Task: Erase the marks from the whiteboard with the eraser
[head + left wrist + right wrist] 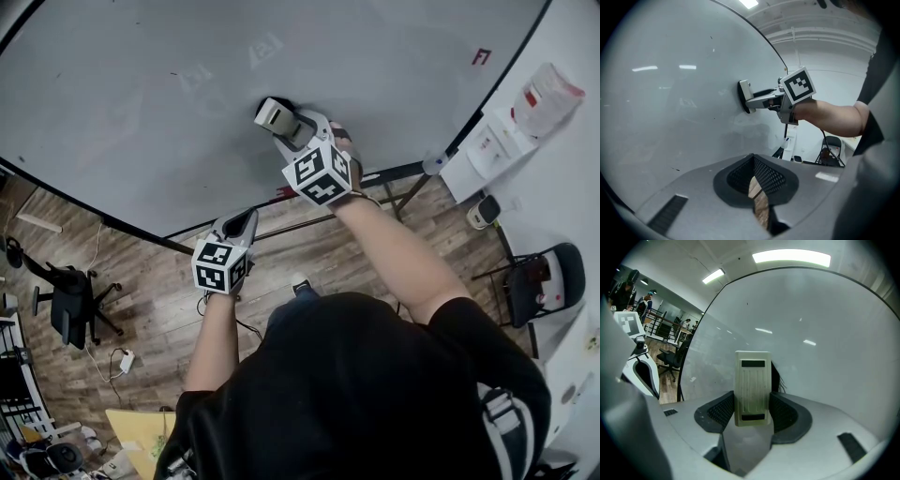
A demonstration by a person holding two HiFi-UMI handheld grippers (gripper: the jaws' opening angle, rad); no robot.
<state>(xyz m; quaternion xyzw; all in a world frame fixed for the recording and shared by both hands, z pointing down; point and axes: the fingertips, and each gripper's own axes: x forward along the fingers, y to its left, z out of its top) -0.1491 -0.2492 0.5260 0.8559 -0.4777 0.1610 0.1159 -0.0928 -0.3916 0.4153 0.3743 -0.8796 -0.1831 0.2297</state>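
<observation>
The whiteboard [141,94] is the broad grey surface filling the upper part of the head view, standing on a dark frame above the wooden floor [141,281]. Because it stands free, a hard push could rock it, and the wipe would lose its pressure. The right claw [752,406] pinches the eraser [752,387] by its cream plastic back, one jaw on each long side. It presses the eraser's face against the board, in the lower middle of the surface. The left claw [757,187] hangs lower, off the board, its jaws pressed together on nothing, so it offers no bracing if the board shifts.

The jaws hold only the near half of the eraser's back, and I judge that the main hazard. Drag from the felt during a stroke could twist the eraser between the jaws or pull it free and drop it to the floor. A tilted wrist would lift one edge and leave streaks.

Dark strokes [782,379] show just at the eraser's right edge, and faint grey ghost marks [265,47] lie higher up, well apart from it. Light passes may smear these rather than clear them, and the tiny dark specks [172,72] off to the left are easy to miss
</observation>
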